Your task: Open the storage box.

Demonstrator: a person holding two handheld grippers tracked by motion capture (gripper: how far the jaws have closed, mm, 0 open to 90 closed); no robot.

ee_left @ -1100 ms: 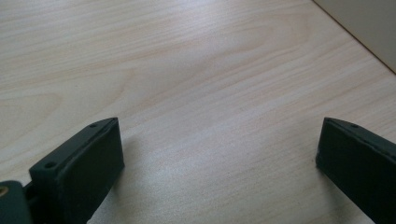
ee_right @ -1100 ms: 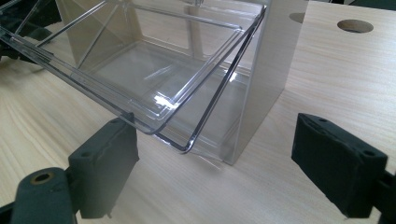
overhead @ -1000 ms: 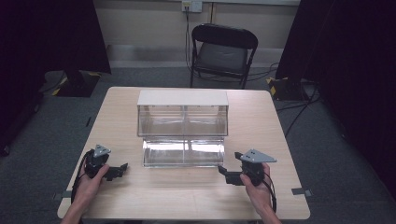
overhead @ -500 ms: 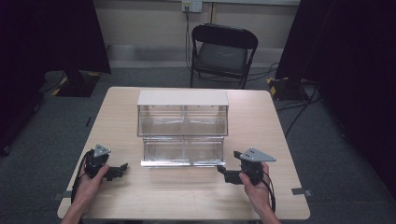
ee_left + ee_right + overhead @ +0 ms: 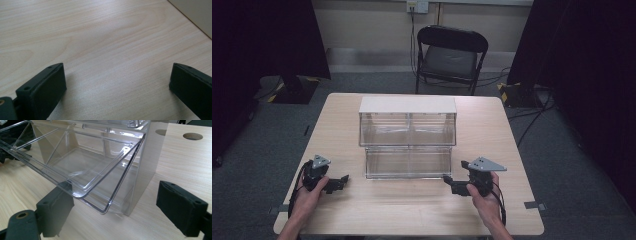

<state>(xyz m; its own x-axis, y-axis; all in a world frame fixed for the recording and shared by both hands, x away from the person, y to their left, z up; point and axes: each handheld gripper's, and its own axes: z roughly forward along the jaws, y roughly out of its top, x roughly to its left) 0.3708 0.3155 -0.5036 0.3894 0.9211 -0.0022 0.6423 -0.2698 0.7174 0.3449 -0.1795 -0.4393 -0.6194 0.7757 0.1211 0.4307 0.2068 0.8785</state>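
Observation:
A clear plastic bin unit (image 5: 407, 125) with a white top stands mid-table. Its lower drawer (image 5: 408, 162) is tilted open toward me. My left gripper (image 5: 343, 180) rests on the table left of the drawer, pointing right, open and empty. In the left gripper view its jaws (image 5: 117, 72) stand wide apart over bare wood. My right gripper (image 5: 447, 181) is just off the drawer's right front corner, pointing left. In the right gripper view this gripper (image 5: 115, 192) is open, with the drawer's (image 5: 82, 167) clear corner just above its left jaw. The drawer holds nothing.
The wooden table (image 5: 412, 210) has free room in front of the unit and on both sides. Two round holes (image 5: 192, 136) are cut in the tabletop beyond the unit's white side wall (image 5: 147, 165). A black folding chair (image 5: 452, 55) stands behind the table.
My right gripper has edged slightly left toward the drawer's corner. The left gripper and the bin unit have not moved.

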